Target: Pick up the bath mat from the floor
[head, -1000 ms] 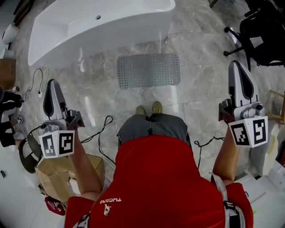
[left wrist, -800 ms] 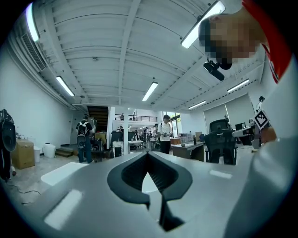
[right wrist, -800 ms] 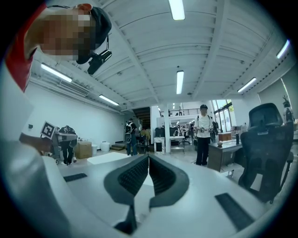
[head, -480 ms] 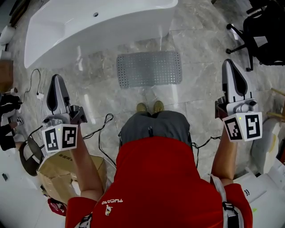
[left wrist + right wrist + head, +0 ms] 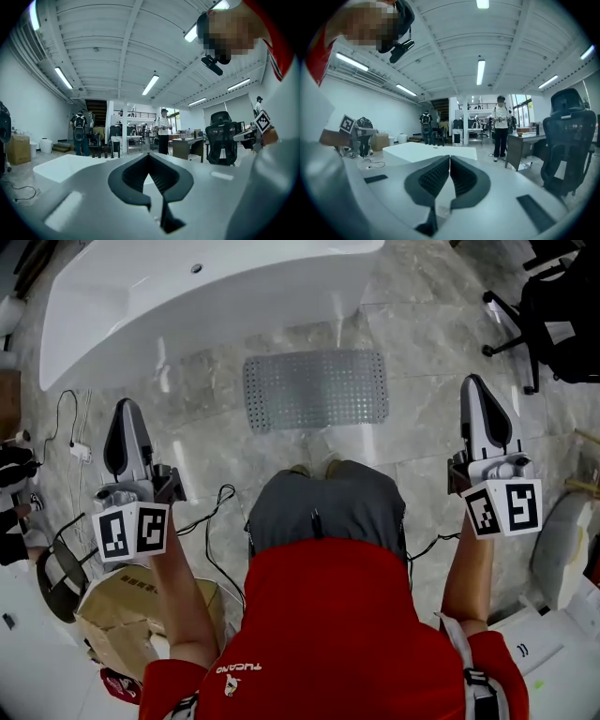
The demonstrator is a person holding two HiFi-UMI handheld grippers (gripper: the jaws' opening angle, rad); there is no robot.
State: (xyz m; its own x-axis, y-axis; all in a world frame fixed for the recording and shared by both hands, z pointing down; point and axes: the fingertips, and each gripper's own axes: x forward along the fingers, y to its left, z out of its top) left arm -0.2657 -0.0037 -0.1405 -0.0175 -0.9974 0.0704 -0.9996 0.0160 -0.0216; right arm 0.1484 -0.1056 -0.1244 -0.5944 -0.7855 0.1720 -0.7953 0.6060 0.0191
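A grey perforated bath mat lies flat on the marble floor, just in front of the white bathtub. My left gripper hangs to the mat's left, well apart from it, jaws shut and empty. My right gripper hangs to the mat's right, also apart, shut with nothing held. In the left gripper view the jaw tips meet; in the right gripper view the ribbed pads close together. Neither gripper view shows the mat.
A black office chair stands at the far right. Cables trail on the floor at left, near a cardboard box. People stand at desks in the distance.
Both grippers have sunk lower toward the floor and drifted slightly forward. The person has bent down, so the knees now cover the shoes. The mat has not moved.
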